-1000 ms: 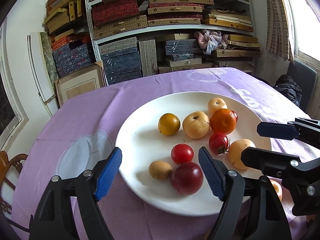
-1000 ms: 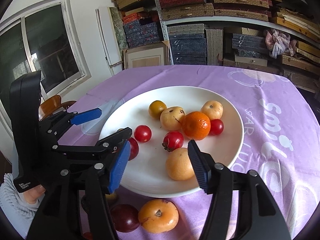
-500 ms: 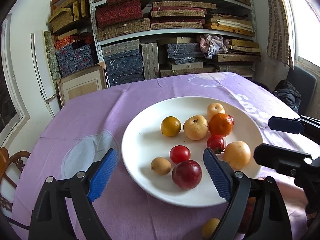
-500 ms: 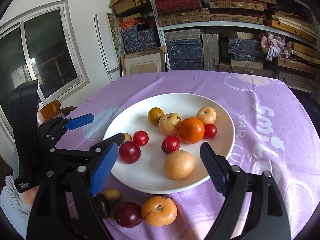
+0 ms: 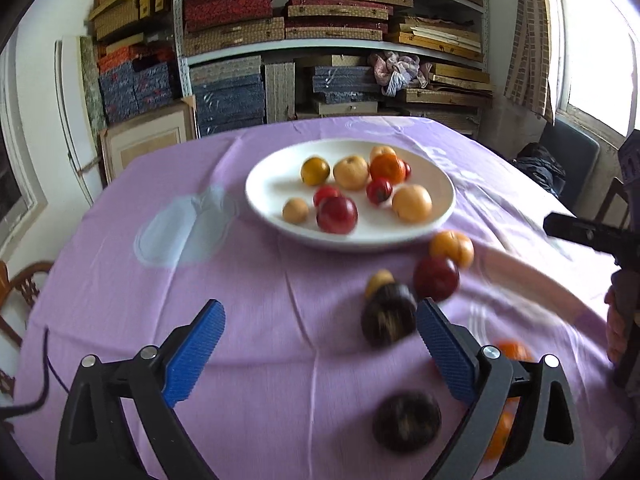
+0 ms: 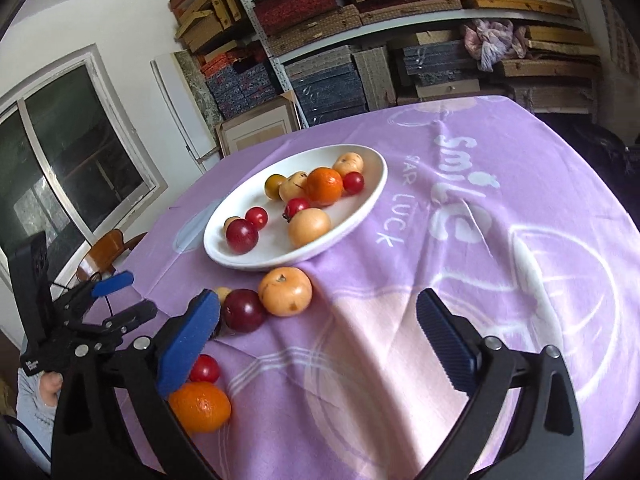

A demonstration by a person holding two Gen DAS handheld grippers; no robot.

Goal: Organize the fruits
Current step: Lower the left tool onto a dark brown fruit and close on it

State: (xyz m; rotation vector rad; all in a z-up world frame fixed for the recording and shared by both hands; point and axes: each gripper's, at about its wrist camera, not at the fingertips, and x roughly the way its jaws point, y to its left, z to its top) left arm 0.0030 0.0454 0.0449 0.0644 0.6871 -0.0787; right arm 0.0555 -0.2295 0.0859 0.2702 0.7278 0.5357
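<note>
On the purple tablecloth (image 6: 460, 240), the white plate (image 6: 372, 196) holds most of the fruit, with more loose just beside its near rim. Both grippers, left (image 5: 320, 354) and right (image 6: 320, 338), have just been opening and stand wide apart, nothing between them.

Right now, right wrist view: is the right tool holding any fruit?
No. The right tool stands wide open over bare purple tablecloth, nothing between its blue pads.

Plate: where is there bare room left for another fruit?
The plate's left half is bare, ahead of the yellow fruit and beyond the dark red plum. Its right side is crowded around the orange. Loose fruit crowds the cloth at the near rim.
</note>
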